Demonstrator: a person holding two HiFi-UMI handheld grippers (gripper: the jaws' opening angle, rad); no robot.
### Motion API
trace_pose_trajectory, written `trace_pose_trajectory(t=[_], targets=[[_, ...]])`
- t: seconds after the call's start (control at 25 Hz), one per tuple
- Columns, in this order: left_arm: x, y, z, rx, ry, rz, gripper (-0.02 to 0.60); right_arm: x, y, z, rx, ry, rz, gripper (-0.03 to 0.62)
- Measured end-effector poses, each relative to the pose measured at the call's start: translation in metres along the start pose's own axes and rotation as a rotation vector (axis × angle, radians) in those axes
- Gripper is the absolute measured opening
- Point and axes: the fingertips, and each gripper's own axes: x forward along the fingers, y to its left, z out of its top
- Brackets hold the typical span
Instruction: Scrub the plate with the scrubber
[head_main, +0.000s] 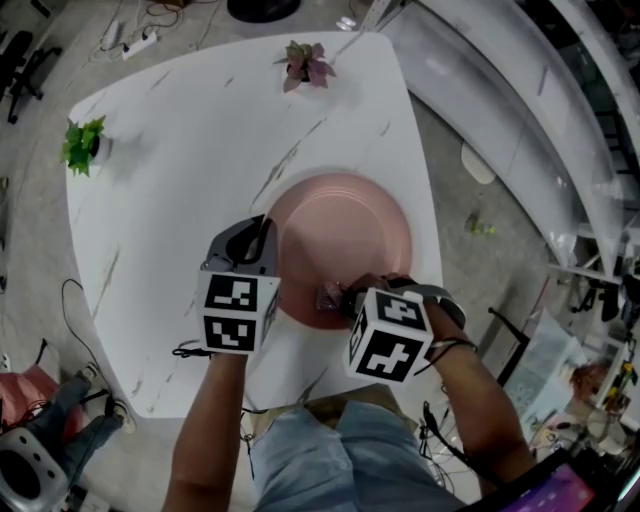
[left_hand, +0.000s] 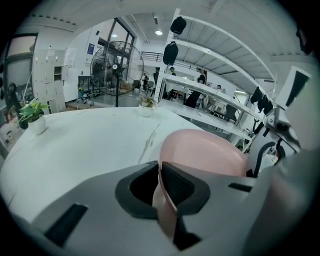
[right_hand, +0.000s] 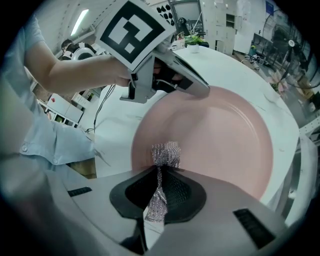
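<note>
The pink plate (head_main: 345, 225) lies on the white bench (head_main: 180, 140), toward the 5 o'clock part of its top, close to the near edge. The left tongs (left_hand: 162, 192) are clamped on the plate's rim at about its 9 o'clock, with the rim pinched between the ribbed pads. The right tongs (right_hand: 159, 175) are shut on the scrubber (right_hand: 165, 154), a wad of silvery mesh whose tuft sticks out past the tips and meets the plate's inner face near its 6 o'clock.

The step in hand looks like the scrubbing itself, with one pair of tongs steadying and the other rubbing. To do it well, the left clamp should be firm so the plate does not spin or slide toward the bench edge; the tuft should press lightly enough that the tongs' hard tips never scrape the surface; short overlapping strokes should run from 6 o'clock through the centre toward 12, then round the rim. The mesh is held by a thin tail, so hard sideways drags could pull it loose; strokes along the line of the tongs seem safer. The stretch of rim under the left pads can only be reached after a re-grip elsewhere.
</note>
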Motion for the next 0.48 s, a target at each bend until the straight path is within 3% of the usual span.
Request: trace_pose_trajectory(t=[0.48], targets=[[-0.002,-0.001,-0.003,-0.006,0.022,-0.009,0.026,-0.013,-0.038,-0.021,0.2,-0.023,-0.107,0.046]])
